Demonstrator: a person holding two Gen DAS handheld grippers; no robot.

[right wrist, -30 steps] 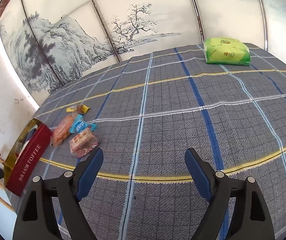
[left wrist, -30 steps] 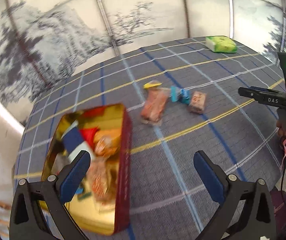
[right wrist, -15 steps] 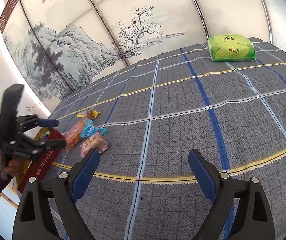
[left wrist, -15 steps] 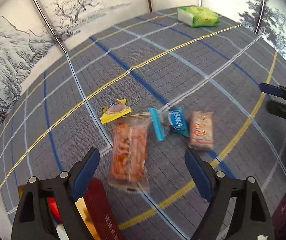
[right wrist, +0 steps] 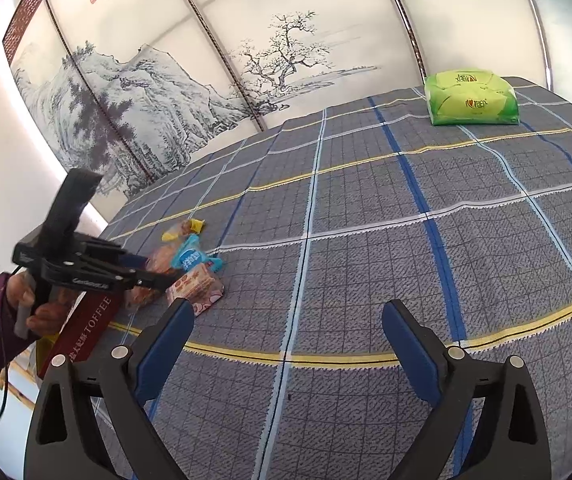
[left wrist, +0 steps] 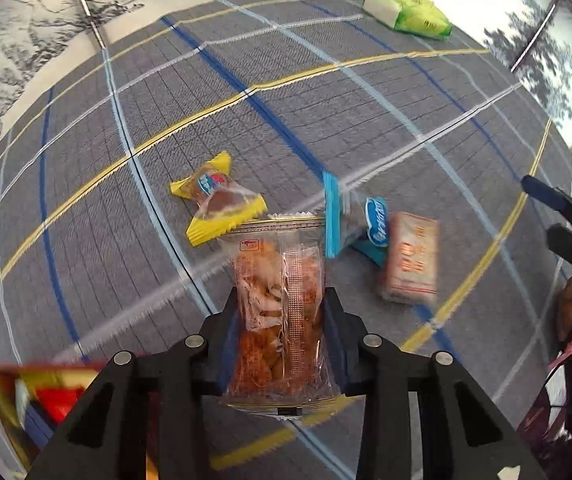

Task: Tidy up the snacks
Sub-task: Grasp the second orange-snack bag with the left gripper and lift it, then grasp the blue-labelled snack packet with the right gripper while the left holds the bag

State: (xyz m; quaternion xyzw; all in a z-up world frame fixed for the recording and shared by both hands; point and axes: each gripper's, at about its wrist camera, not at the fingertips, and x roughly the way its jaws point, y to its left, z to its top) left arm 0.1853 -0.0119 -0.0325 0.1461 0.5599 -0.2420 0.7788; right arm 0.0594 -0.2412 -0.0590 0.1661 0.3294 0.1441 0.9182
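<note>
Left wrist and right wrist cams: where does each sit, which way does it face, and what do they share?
Left wrist: on the left gripper, looking down its jaws at the plaid cloth; jaws shut on the clear snack pack; the right gripper shows at the right edge.
Right wrist: on the right gripper, low over the cloth, facing the painted screen; jaws open and empty; the left gripper and hand show at left.
Shared: snack pile, green pack, red toffee tin, cloth.
</note>
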